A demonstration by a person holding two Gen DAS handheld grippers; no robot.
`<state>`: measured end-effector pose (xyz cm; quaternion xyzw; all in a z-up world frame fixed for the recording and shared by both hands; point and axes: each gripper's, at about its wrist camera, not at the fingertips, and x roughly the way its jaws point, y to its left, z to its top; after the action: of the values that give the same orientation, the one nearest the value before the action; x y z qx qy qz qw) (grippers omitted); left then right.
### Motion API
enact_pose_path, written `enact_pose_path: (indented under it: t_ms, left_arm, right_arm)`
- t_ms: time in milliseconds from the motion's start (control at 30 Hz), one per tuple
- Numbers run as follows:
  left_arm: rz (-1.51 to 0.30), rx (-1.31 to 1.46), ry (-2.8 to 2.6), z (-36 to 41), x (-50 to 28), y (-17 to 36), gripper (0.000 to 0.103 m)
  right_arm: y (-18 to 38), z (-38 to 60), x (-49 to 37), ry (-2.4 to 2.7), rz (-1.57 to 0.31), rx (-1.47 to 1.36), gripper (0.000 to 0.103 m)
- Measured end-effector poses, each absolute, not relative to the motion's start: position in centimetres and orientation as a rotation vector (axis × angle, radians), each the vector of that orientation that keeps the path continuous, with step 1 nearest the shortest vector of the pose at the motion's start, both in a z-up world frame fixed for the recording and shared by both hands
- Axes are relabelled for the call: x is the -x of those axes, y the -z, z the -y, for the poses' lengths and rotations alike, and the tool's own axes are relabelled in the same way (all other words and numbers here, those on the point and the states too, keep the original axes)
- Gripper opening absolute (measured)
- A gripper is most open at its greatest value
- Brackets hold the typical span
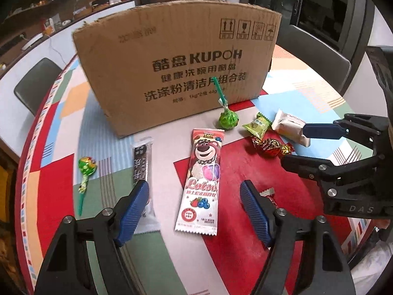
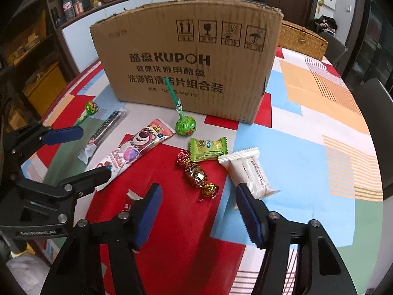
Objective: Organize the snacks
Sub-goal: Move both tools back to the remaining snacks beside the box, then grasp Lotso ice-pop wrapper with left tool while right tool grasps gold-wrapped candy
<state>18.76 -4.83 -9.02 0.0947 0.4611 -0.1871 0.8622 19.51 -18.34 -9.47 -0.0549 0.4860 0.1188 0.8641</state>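
Both grippers, left gripper [image 1: 194,205] and right gripper [image 2: 199,209], are hanging spread and empty, tilting down over bright wrapped snacks: bear-print lollipop packet [image 1: 202,179], gold-red candy [image 2: 197,175].

Both wrist cameras are looking steeply down and forward at the cardboard box [image 1: 176,66] [image 2: 189,56], from close above the table [image 1: 245,167] [image 2: 307,135]. The left view is standing left of the box front, the right view more to its right. Both are sharing the box front and the snacks before it, like the bear lollipop packet [image 1: 202,182] [image 2: 137,150]
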Motion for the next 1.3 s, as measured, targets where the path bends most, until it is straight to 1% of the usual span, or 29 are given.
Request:
enact_pose_path:
  t_ms: [67,200,300,367,567,733,833,867,900,933,967,1033,1067,1133,1300]
  left_arm:
    - [-0.975,-0.201,0.400,5.1,-19.2,9.3,0.072]
    - [-0.993,-0.205,0.418,5.5,-20.4,10.2,0.071]
    - [-1.005,-0.202,0.416,5.8,-21.2,10.8,0.066]
    - [-1.012,-0.199,0.415,6.0,-21.8,11.1,0.064]
    - [-1.032,-0.199,0.410,6.7,-23.1,11.8,0.059]
    - [-1.029,-0.216,0.405,7.6,-23.5,12.1,0.059]
    - [-1.026,-0.209,0.399,8.0,-23.6,12.1,0.054]
    - [-1.025,-0.207,0.397,8.0,-23.6,12.1,0.048]
    - [-1.024,-0.205,0.397,8.2,-23.7,12.1,0.045]
    - [-1.024,-0.201,0.401,8.2,-23.7,12.0,0.038]
    - [-1.025,-0.200,0.401,8.5,-23.7,12.0,0.033]
    - [-1.026,-0.197,0.400,8.5,-23.6,12.0,0.032]
    - [-1.027,-0.195,0.401,8.7,-23.5,12.0,0.031]
    - [-1.030,-0.184,0.400,8.6,-23.3,11.9,0.029]
    - [-1.034,-0.147,0.399,7.8,-22.4,11.6,0.027]
  right_arm:
    - [9.6,18.2,-19.7,-0.257,-1.017,0.119,0.060]
    - [10.1,18.2,-20.6,-0.272,-1.028,0.114,0.055]
    - [10.5,18.4,-21.2,-0.271,-1.044,0.104,0.055]
    - [10.6,18.3,-21.5,-0.277,-1.046,0.103,0.054]
    - [11.2,18.2,-22.2,-0.303,-1.058,0.097,0.048]
    - [11.8,18.3,-22.7,-0.311,-1.072,0.092,0.039]
    - [12.1,18.3,-22.8,-0.311,-1.076,0.094,0.036]
    - [12.1,18.3,-22.8,-0.309,-1.075,0.093,0.036]
    - [12.2,18.3,-22.8,-0.306,-1.074,0.090,0.036]
    - [12.2,18.3,-22.8,-0.306,-1.073,0.086,0.035]
    - [12.2,18.3,-22.8,-0.308,-1.072,0.083,0.033]
    - [12.3,18.1,-22.6,-0.311,-1.071,0.091,0.025]
    - [12.3,17.8,-22.6,-0.316,-1.071,0.096,0.024]
    - [12.3,17.7,-22.5,-0.323,-1.072,0.097,0.023]
    - [12.0,17.2,-22.0,-0.323,-1.063,0.078,0.023]
